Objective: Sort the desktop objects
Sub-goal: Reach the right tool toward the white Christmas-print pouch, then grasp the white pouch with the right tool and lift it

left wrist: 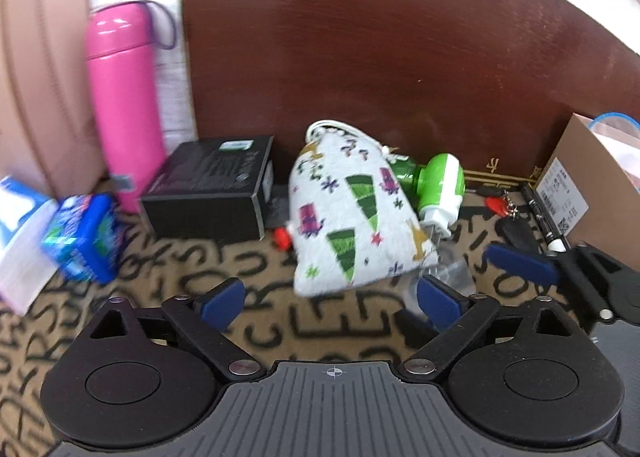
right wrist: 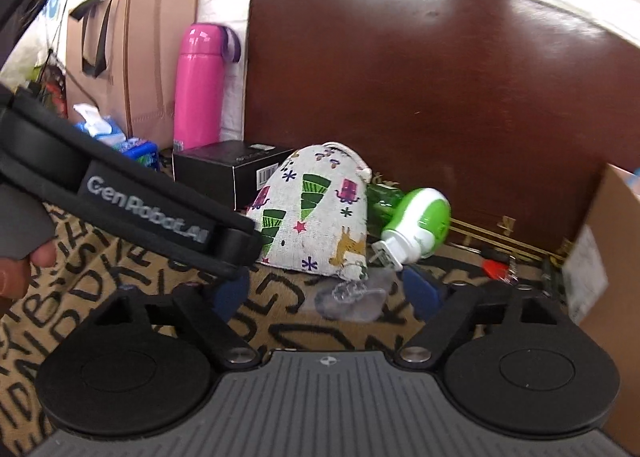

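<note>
Two grippers, both empty, over one cluttered desktop: entries follow.

Left gripper (left wrist: 330, 303): jaws spread nearly full, nothing between the pads; tilted steeply down, its blue fingertips just short of the pouch's near edge.

Right gripper (right wrist: 328, 293): jaws wide, holding nothing; angled down more gently, a crumpled clear wrapper (right wrist: 352, 297) lying on the cloth between the fingers. It sits close beside the left tool, whose body crosses the right wrist view.

Drawstring pouch (left wrist: 348, 217): printed fabric, slumped on the lettered tablecloth (left wrist: 180, 269), leaning over a green-and-white plug-in device (left wrist: 438, 185); probably the first item to be picked, as it is nearest both tools.

Black box (left wrist: 212, 189): flat on the cloth, just left of the pouch, against the dark wooden board (left wrist: 400, 57).

Pink flask (left wrist: 124, 105): upright behind the box, beside a paper bag (left wrist: 40, 77).

Tissue packs (left wrist: 84, 237): far left, apart from the pile.

Red keys (left wrist: 496, 203) and marker (left wrist: 544, 217): right, near a cardboard box (left wrist: 580, 185).

Person's hand (right wrist: 16, 269): fingers wrap the left handle.
</note>
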Motion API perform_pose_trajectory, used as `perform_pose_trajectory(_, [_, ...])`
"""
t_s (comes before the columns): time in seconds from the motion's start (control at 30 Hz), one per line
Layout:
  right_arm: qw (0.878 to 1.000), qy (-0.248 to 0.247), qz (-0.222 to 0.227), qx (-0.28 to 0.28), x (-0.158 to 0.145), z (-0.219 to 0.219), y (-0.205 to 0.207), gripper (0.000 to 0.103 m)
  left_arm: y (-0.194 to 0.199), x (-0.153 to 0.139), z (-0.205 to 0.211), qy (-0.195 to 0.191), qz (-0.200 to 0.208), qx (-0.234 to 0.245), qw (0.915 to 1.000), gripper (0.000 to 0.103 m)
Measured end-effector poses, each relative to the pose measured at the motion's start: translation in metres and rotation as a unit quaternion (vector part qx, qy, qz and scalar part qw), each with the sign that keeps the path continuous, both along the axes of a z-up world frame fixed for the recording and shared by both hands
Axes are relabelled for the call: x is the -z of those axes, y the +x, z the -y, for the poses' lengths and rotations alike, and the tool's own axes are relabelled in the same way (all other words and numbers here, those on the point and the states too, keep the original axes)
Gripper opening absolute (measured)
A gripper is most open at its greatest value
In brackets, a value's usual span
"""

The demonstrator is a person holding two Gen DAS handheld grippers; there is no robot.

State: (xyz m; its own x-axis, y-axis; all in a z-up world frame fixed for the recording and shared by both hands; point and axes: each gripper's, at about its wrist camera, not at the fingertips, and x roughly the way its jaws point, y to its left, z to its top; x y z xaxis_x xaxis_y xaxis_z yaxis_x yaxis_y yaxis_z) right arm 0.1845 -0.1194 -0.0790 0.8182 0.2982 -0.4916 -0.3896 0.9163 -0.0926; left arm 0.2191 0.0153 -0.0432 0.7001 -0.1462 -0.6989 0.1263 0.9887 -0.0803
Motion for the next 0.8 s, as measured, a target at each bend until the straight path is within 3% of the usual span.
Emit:
perform_pose_trajectory(0.2, [1.000, -0.013, 0.000, -0.020, 0.009, -0.006, 0.025, 0.081, 0.029, 0.012, -0.001, -0.022, -0.012, 0.017, 0.9996, 0.091])
perform_pose_trajectory(0.3, [0.999, -0.017, -0.008, -0.027, 0.015, -0.011, 0.036, 0.074, 0.039, 0.020, -0.002, -0.032, -0.022, 0.018, 0.9991, 0.089])
perform_pose_trajectory(0.4, [0.999, -0.017, -0.023, -0.037, 0.020, -0.016, 0.046, 0.069, 0.049, 0.027, -0.004, -0.046, -0.036, 0.021, 0.9981, 0.081])
perform_pose_trajectory(0.47, [0.999, -0.014, -0.030, -0.037, 0.022, -0.017, 0.049, 0.063, 0.056, 0.033, -0.004, -0.061, -0.051, 0.023, 0.9966, 0.064])
perform_pose_trajectory(0.5, [0.999, -0.014, -0.032, -0.036, 0.022, -0.017, 0.049, 0.058, 0.058, 0.035, -0.005, -0.069, -0.054, 0.019, 0.9960, 0.063])
perform_pose_trajectory(0.57, [0.999, -0.016, -0.027, -0.034, 0.019, -0.017, 0.045, 0.047, 0.055, 0.032, -0.003, -0.069, -0.053, 0.017, 0.9961, 0.048])
perform_pose_trajectory(0.7, [0.998, -0.053, -0.014, -0.044, 0.013, -0.025, 0.024, 0.038, 0.038, 0.022, 0.004, -0.050, -0.048, 0.020, 0.9974, 0.041])
perform_pose_trajectory(0.8, [0.997, -0.048, -0.021, -0.048, 0.008, -0.023, 0.002, 0.037, 0.017, 0.016, 0.003, -0.058, -0.057, 0.021, 0.9965, 0.041])
